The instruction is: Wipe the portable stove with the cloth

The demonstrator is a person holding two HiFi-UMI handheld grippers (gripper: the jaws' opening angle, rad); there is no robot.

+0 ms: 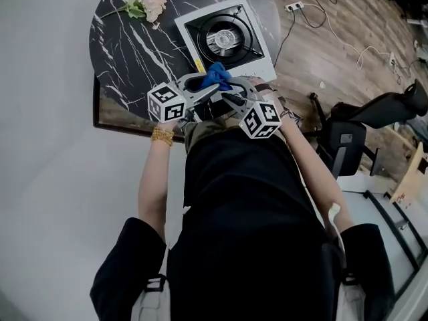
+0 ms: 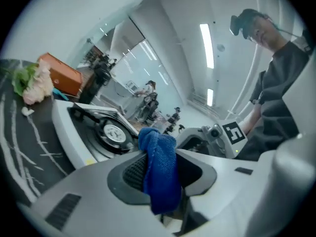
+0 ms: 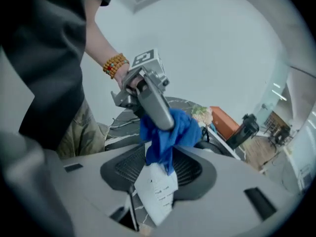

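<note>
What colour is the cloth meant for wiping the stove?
The cloth is blue; it shows best in the left gripper view.

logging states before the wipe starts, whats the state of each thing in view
portable stove: unlit, nothing on the burner
cloth: bunched, held up by the stove's near edge
left tool: shut on the cloth
right tool: open, cloth end and its white label hang between the jaws
flowers: lying flat on the table
</note>
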